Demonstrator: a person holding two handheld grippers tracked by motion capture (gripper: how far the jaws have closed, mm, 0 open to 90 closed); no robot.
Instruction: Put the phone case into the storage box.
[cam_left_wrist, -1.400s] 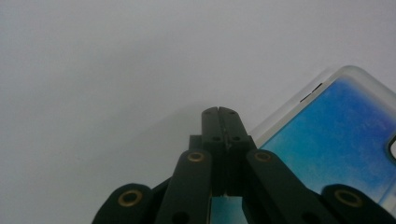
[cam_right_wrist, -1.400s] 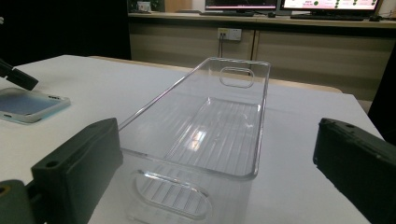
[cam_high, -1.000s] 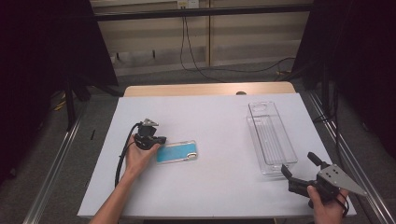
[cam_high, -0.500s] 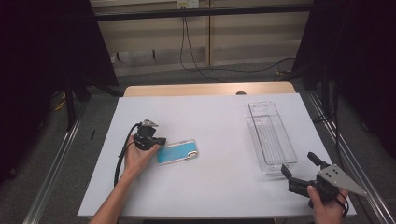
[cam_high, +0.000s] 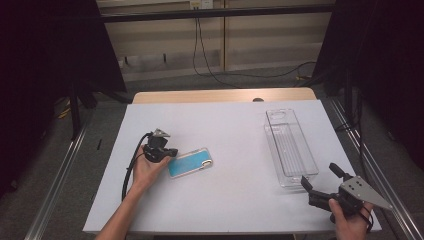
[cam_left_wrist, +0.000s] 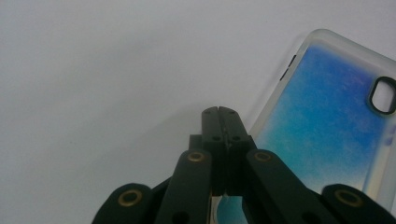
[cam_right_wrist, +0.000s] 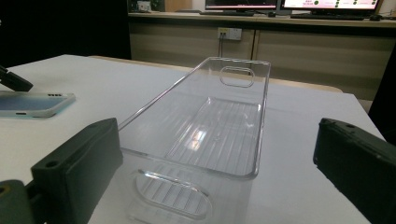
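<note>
A blue phone case (cam_high: 190, 162) with a clear rim lies flat on the white table (cam_high: 225, 120), left of centre. My left gripper (cam_high: 161, 150) sits at the case's left end, held from below by a hand. In the left gripper view the left gripper (cam_left_wrist: 222, 113) is shut with nothing between its jaws, its tips over the bare table just beside the case's (cam_left_wrist: 327, 126) edge. A long clear plastic tray (cam_high: 290, 145) stands empty at the right. My right gripper (cam_high: 320, 176) is open at the tray's near end; in its own view the right gripper (cam_right_wrist: 217, 172) frames the tray (cam_right_wrist: 219, 126).
The table's near-right corner lies just beside the right hand (cam_high: 350, 225). A cable (cam_high: 129, 170) trails from the left gripper toward the front edge. Beyond the table a wooden strip (cam_high: 225, 95), wall panels and hanging cables. The right gripper view catches the case (cam_right_wrist: 32, 103) far left.
</note>
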